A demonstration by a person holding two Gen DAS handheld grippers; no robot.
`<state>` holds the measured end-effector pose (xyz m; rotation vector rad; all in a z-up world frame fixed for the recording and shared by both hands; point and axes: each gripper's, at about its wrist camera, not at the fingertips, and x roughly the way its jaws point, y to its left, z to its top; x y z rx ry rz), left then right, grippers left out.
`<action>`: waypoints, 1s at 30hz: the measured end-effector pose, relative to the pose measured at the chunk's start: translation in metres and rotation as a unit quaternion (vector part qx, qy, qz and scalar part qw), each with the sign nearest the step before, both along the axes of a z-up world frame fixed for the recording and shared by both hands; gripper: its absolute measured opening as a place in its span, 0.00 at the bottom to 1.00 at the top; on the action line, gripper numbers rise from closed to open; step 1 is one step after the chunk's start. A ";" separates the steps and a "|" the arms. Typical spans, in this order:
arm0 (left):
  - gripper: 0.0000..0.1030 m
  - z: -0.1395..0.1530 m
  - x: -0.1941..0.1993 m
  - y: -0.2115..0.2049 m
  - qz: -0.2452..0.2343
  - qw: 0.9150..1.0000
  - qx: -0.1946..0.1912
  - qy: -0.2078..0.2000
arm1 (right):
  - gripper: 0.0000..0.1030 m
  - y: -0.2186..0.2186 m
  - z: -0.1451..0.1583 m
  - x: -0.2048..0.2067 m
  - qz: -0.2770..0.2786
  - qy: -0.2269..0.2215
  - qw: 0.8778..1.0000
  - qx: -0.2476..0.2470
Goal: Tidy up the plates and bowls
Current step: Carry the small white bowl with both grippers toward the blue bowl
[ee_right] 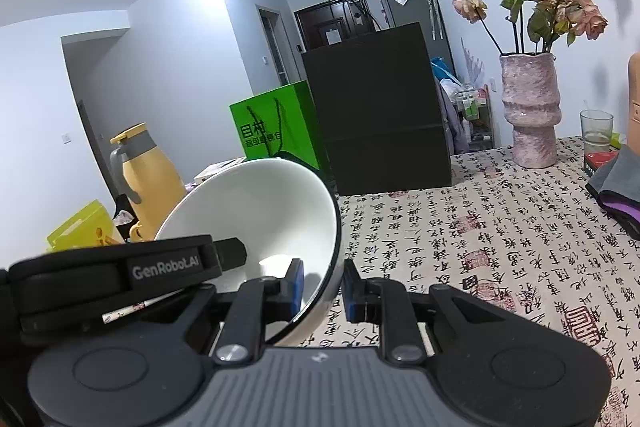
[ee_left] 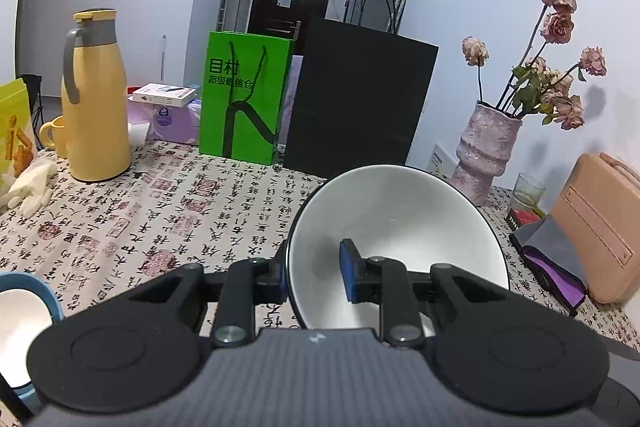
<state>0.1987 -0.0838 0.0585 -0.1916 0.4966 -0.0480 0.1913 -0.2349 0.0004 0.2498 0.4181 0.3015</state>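
White ceramic sits in both sets of tongs at once: one large bowl (ee_left: 400, 227), black-rimmed and glazed white inside, held clear above the table (ee_left: 160, 219). The left gripper (ee_left: 316, 275) is clamped on the bowl's left wall, one blue pad inside and the other finger behind the rim. The right gripper (ee_right: 323, 287) is clamped on the opposite wall in the same way, a pad on each face of the rim. In the right wrist view the other tool's black body shows just left of the bowl.

With two pinches on one rim, my judgement is that the carry goes best if both hands travel together and keep the same spacing, since any twist between them would lever the thin wall. Holding the tilt steady until the bowl is over its resting place, then setting the foot down before either jaw loosens, seems the safe order. A blue-rimmed bowl (ee_left: 24, 311) lies low to the left of the left tongs and may be the stacking target, though I cannot be sure.

Ahead of the tongs stand a black box (ee_left: 360, 103) and a green paper bag (ee_left: 246, 99); far left a yellow flask (ee_left: 94, 95); right, a pink vase (ee_right: 530, 107) with dried roses. Calligraphy-print cloth covers the table.
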 end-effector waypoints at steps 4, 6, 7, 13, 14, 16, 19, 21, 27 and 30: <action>0.24 0.001 -0.007 0.007 0.005 1.000 -0.003 -0.002 | 0.19 0.007 0.002 -0.006 0.004 -0.003 1.000 -0.002; 0.24 0.002 -0.011 0.011 0.007 1.000 -0.003 -0.003 | 0.19 0.010 0.002 -0.009 0.007 -0.004 1.000 -0.003; 0.24 0.002 -0.013 0.013 0.008 1.000 -0.004 -0.004 | 0.19 0.012 0.003 -0.010 0.008 -0.005 1.000 -0.003; 0.24 0.005 -0.024 0.022 0.014 1.000 -0.007 -0.008 | 0.19 0.021 0.006 -0.019 0.014 -0.009 1.000 -0.006; 0.24 0.005 -0.026 0.023 0.015 1.000 -0.007 -0.009 | 0.19 0.022 0.006 -0.021 0.015 -0.009 1.000 -0.007; 0.24 0.006 -0.030 0.027 0.017 1.000 -0.009 -0.011 | 0.19 0.025 0.006 -0.023 0.017 -0.011 1.000 -0.007; 0.24 0.007 -0.035 0.031 0.021 1.000 -0.010 -0.013 | 0.19 0.029 0.007 -0.028 0.019 -0.013 1.000 -0.007; 0.24 0.007 -0.039 0.034 0.023 1.000 -0.011 -0.014 | 0.19 0.032 0.008 -0.031 0.022 -0.014 1.000 -0.008; 0.24 0.007 -0.048 0.045 0.029 0.999 -0.014 -0.016 | 0.19 0.043 0.009 -0.038 0.028 -0.016 0.999 -0.010; 0.24 0.007 -0.052 0.050 0.033 0.999 -0.014 -0.017 | 0.19 0.047 0.009 -0.042 0.031 -0.017 0.999 -0.009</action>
